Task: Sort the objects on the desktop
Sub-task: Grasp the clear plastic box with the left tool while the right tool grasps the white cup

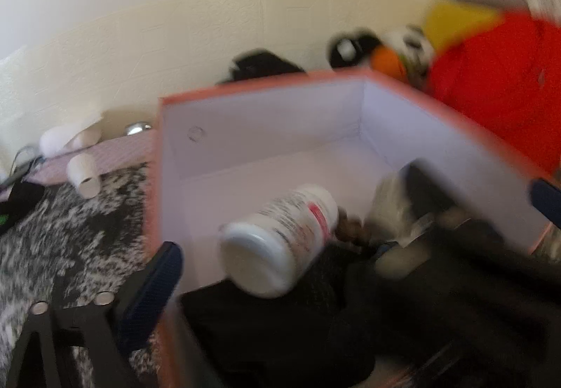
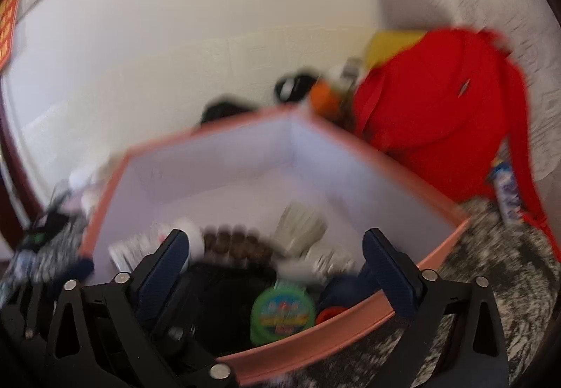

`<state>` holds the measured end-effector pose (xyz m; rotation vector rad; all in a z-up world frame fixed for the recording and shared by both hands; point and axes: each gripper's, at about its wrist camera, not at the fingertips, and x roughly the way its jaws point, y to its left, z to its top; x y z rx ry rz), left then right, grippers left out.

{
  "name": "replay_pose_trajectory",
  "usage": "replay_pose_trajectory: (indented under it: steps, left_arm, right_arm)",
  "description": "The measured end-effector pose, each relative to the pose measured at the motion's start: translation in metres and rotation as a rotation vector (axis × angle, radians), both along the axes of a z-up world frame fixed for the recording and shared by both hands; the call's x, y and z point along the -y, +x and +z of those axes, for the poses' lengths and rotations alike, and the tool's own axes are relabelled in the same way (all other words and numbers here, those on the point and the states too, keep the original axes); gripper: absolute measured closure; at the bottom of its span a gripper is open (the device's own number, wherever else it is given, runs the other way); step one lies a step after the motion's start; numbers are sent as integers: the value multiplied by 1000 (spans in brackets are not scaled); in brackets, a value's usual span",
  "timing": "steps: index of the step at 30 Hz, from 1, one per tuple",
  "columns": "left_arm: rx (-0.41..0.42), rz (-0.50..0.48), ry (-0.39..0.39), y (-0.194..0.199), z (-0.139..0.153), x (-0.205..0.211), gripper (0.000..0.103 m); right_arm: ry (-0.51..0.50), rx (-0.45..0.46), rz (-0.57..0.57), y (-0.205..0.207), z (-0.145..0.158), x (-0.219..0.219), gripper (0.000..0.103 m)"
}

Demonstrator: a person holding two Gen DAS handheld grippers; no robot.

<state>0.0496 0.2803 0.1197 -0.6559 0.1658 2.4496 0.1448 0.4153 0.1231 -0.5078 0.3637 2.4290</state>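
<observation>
Both views are blurred. In the left wrist view a pink box (image 1: 266, 92) with a pale lining fills the centre of the frame, standing on a black-and-white mottled surface (image 1: 63, 233). A white bottle (image 1: 280, 240) with a red-marked label lies tilted at lower centre, over the box's near edge, its round end toward the camera; whether it touches the floor of the box cannot be told. The left gripper (image 1: 357, 233) has its fingers spread wide — one blue pad at lower left, the other at the right edge — with nothing pinched between them.

In the right wrist view the right gripper (image 2: 277, 265) is also spread apart and empty, above the near part of the same box. Inside, at lower centre, sit a green round tin (image 2: 282, 312), a dark beaded string (image 2: 238, 242) and a whitish bundle (image 2: 301, 225). A red bag (image 2: 438, 121) stands at upper right, beside the box
</observation>
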Motion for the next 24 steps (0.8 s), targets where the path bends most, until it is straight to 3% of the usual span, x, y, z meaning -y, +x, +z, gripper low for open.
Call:
replay_pose_trajectory:
  steps: [3,6,9,13,22,24]
  left_arm:
    - [-64,3,66,11,29,19,10]
    - [-141,40,69,21,48,40,5]
    - [-154,73,50,19,49,56,4]
    - [-99,144,5,0,39,81,4]
    - [-22,445,-94,-73,12,186,4]
    - [-36,494,-135,-95,2,207,4]
  right_arm:
    - [55,-190,-35,25,33,14,2]
    - [51,-328,-22,44,49,28,0]
    - [40,-310,6,33,45,42,0]
    - [25,-285,43,20,39,60,0]
    - [65,-251,162,-4,32,114,0]
    - [80,-242,196,-10,31,127,0]
